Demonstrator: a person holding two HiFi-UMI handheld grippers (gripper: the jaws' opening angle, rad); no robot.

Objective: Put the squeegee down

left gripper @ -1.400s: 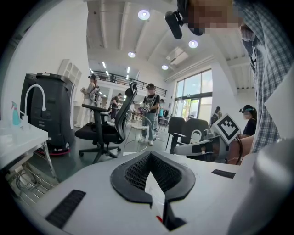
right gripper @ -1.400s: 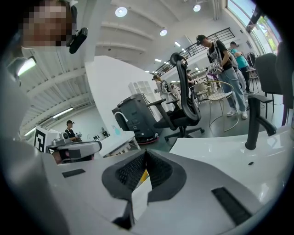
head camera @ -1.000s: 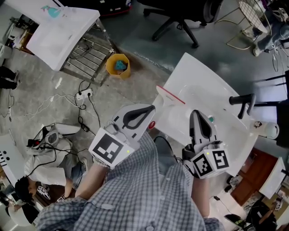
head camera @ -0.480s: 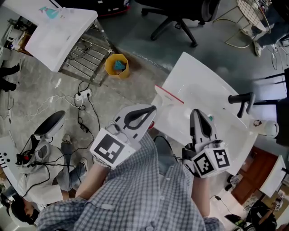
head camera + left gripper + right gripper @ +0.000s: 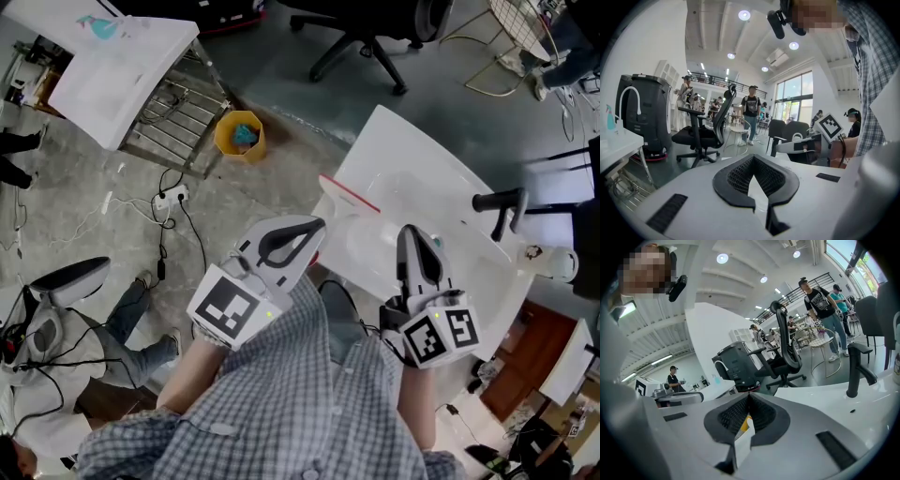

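Note:
A squeegee with a red strip (image 5: 351,196) lies at the near-left edge of the white sink counter (image 5: 422,169). My left gripper (image 5: 317,225) hovers just left of it, jaws shut with nothing between them; in the left gripper view (image 5: 752,157) the tips meet. My right gripper (image 5: 406,232) hangs over the basin to the right of the squeegee, also shut (image 5: 749,394). A small yellow patch shows through its gap; I cannot tell what it is.
A black faucet (image 5: 502,208) stands at the sink's right side (image 5: 857,366). A yellow bucket (image 5: 239,136), a white table on a wire rack (image 5: 112,66), floor cables (image 5: 169,202) and an office chair (image 5: 366,37) lie beyond. People stand about the hall (image 5: 751,112).
Both grippers hold almost the same place. At lower left on the floor, a person and a stool have shifted.

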